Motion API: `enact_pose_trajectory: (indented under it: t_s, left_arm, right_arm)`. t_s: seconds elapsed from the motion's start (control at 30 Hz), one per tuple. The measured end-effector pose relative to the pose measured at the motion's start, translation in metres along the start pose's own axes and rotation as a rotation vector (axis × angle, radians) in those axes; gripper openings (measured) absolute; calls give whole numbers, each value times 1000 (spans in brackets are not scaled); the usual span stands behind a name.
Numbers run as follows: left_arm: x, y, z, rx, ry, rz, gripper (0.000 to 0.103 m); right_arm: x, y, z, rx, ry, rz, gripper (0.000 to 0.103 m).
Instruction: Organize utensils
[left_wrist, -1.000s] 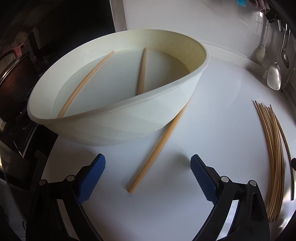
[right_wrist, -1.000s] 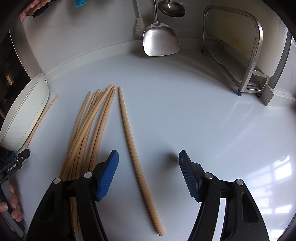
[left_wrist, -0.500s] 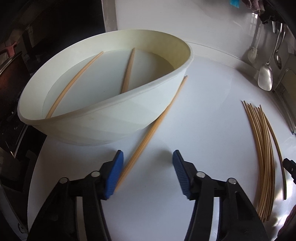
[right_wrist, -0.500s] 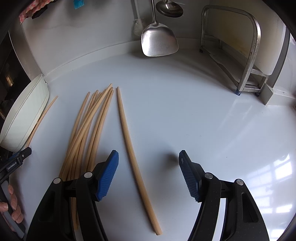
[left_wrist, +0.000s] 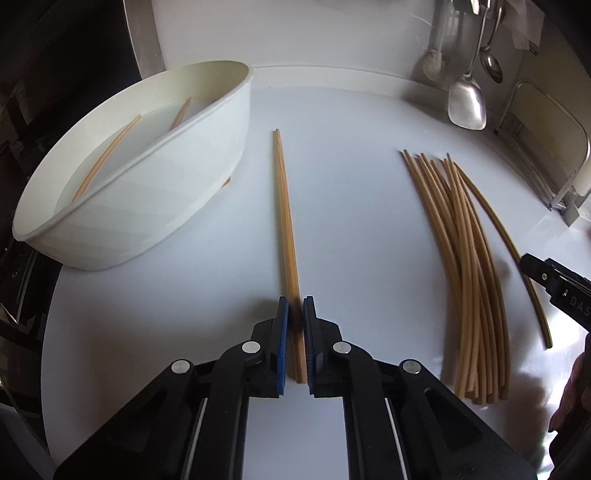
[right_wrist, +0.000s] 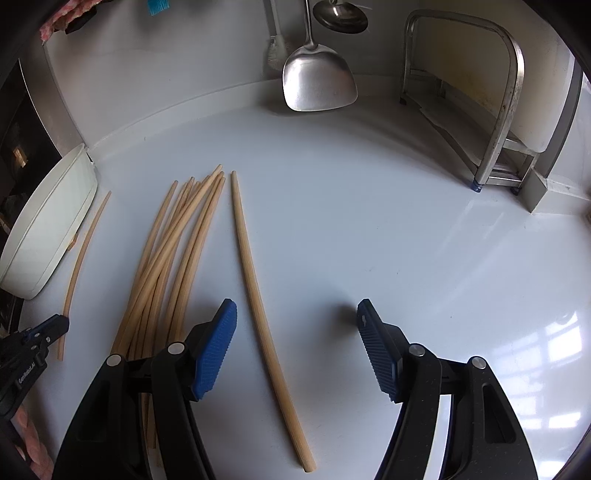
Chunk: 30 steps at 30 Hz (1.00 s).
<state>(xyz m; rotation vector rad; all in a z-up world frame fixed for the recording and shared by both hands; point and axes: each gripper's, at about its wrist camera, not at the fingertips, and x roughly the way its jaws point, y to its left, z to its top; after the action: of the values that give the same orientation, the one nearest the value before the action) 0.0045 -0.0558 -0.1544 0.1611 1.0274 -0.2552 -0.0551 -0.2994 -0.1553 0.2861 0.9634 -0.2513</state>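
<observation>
**A:** Your left gripper (left_wrist: 295, 314) has its jaws pressed together on a single chopstick (left_wrist: 286, 221). Its near end sits between the blue pads (left_wrist: 282, 332), and the rest runs straight ahead from the jaws over the white table (left_wrist: 351, 229).

**B:** And what do you have around that one?

**A:** Ahead and to the left of your left jaws stands the white bowl (left_wrist: 155, 206), tilted in this view, with two chopsticks (left_wrist: 107, 157) lying inside it. A short brown tip shows under its near edge. To the right of the jaws lies the bundle of chopsticks (left_wrist: 465, 258), fanned out at its far end.

**B:** Your right gripper (right_wrist: 297, 347)?

**A:** Its jaws stand wide apart and hold nothing. A lone chopstick (right_wrist: 258, 295) lies on the table between them, closer to the left jaw, and reaches ahead past the tips. The bundle lies just left of your left jaw, partly behind it.

**B:** Anything farther out?

**A:** Well ahead of your right jaws a metal spatula (right_wrist: 317, 81) hangs at the wall with a ladle (right_wrist: 340, 16) above it, and a steel rack (right_wrist: 495, 110) stands ahead to the right.
</observation>
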Motion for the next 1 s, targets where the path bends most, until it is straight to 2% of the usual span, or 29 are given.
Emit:
enact_pose_trajectory:
  t_s: [0.33, 0.6, 0.67, 0.8, 0.93, 1.0]
  left_arm:
    - [-15, -17, -23, 39, 37, -41, 9]
    - [-18, -15, -20, 21, 55, -40, 9]
    - [-21, -14, -20, 12, 47, -33, 9]
    - [-25, -10, -14, -3, 33, -22, 17]
    - [-30, -5, -6, -18, 8, -8, 19]
    - [-29, -2, -1, -26, -7, 6, 29]
  right_arm:
    - [-1, 1, -2, -7, -3, 12, 65]
    - [5, 16, -1, -104, -12, -26, 64]
    - [6, 18, -1, -119, -17, -36, 58]
    - [6, 20, 0, -132, -23, -42, 50]
    - [5, 22, 0, -151, -26, -30, 43]
    - [4, 23, -1, -154, -29, -25, 42]
